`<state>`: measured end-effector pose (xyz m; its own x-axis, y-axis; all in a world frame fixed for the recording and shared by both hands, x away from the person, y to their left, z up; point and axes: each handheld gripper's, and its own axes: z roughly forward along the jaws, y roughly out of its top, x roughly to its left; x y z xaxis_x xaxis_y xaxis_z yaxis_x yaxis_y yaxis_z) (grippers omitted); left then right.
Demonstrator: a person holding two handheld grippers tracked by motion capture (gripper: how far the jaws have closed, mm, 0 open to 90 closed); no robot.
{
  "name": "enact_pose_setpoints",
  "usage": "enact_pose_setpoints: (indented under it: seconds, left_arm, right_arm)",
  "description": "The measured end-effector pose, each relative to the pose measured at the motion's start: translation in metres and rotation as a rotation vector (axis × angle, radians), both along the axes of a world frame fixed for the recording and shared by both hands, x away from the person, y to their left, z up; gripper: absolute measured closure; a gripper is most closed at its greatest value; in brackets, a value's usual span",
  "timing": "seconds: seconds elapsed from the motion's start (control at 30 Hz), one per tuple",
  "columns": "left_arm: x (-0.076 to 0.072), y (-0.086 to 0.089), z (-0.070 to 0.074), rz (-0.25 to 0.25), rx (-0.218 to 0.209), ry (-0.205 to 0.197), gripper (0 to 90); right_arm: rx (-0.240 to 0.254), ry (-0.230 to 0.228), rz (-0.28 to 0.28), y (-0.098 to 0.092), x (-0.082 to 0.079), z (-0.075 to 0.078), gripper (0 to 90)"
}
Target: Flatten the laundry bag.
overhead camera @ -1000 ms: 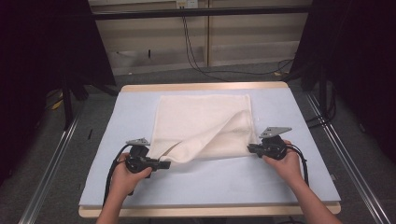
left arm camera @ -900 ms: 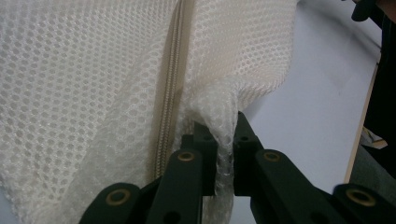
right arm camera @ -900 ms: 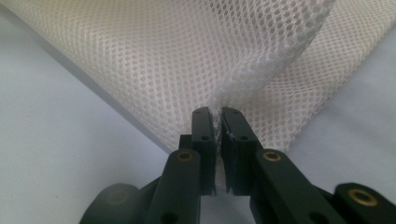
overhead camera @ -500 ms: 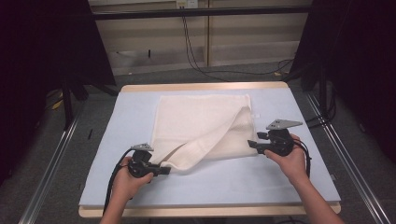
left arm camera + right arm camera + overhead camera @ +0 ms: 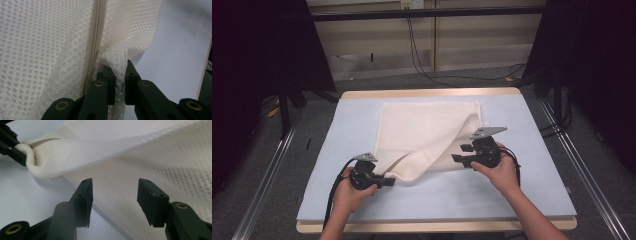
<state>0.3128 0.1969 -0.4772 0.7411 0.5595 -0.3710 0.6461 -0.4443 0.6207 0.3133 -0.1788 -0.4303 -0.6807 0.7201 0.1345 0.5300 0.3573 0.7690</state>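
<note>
A cream mesh laundry bag (image 5: 427,132) with a zipper (image 5: 93,47) lies on the light blue table mat (image 5: 532,130). One corner is folded diagonally toward the front left. My left gripper (image 5: 384,181) is shut on that corner; mesh is pinched between its jaws (image 5: 120,82). My right gripper (image 5: 458,156) is open at the bag's front right edge, its jaws apart over the mesh (image 5: 115,195) with nothing held. The left gripper's jaw tips (image 5: 15,151) show at the far left of the right gripper view, holding the bunched corner.
The mat covers a wooden table (image 5: 432,93) with bare mat at the front and both sides. Metal rails (image 5: 262,185) run along the floor on each side. Cables (image 5: 422,55) hang behind the table.
My left gripper has pulled the bag's corner farther toward the front left. My right gripper has let go of the bag's edge and now stands open slightly higher.
</note>
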Motion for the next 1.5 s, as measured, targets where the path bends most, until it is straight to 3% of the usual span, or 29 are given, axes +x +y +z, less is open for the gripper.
enact_pose_setpoints:
  seconds: [0.13, 0.27, 0.47, 0.67, 0.73, 0.8, 0.83, 0.93, 1.07, 1.27, 1.5]
  left_arm:
    - [0.001, -0.001, 0.000, -0.002, -0.002, 0.003, 84.0]
    - [0.000, 0.000, 0.000, -0.007, -0.001, 0.015, 84.1]
    - [-0.002, 0.000, 0.000, -0.023, 0.002, 0.004, 84.2]
    - [-0.003, 0.000, 0.001, -0.031, 0.016, -0.011, 84.0]
    - [-0.003, 0.000, 0.002, -0.020, 0.007, -0.001, 83.1]
    - [-0.003, 0.002, 0.005, -0.013, -0.001, 0.009, 78.3]
    - [-0.003, 0.002, 0.008, 0.011, -0.029, 0.022, 72.2]
    - [-0.004, 0.000, 0.019, -0.002, -0.040, -0.013, 57.8]
    - [-0.003, 0.001, 0.032, 0.018, -0.106, -0.046, 44.2]
    - [0.005, 0.014, 0.042, 0.103, -0.122, -0.107, 35.3]
    - [0.023, -0.010, 0.034, 0.078, -0.161, -0.139, 31.5]
  right_arm:
    - [0.005, 0.007, 0.009, 0.014, 0.004, -0.003, 46.0]
    - [0.018, 0.036, 0.007, 0.027, 0.011, -0.007, 42.2]
    - [0.062, 0.085, -0.004, 0.042, 0.022, -0.008, 44.1]
    - [0.101, 0.091, -0.008, 0.048, 0.025, -0.008, 81.2]
    - [0.089, 0.084, 0.013, 0.048, 0.024, -0.008, 86.2]
    - [0.069, 0.084, 0.027, 0.048, 0.022, -0.009, 86.8]
    - [0.064, 0.079, 0.034, 0.046, 0.020, -0.009, 86.8]
    - [0.061, 0.070, 0.043, 0.041, 0.012, -0.011, 86.9]
    - [0.046, 0.063, 0.060, 0.038, 0.005, -0.015, 86.9]
    - [0.024, 0.062, 0.060, 0.037, -0.001, -0.022, 86.7]
    - [0.025, 0.056, 0.068, 0.038, -0.004, -0.021, 86.5]
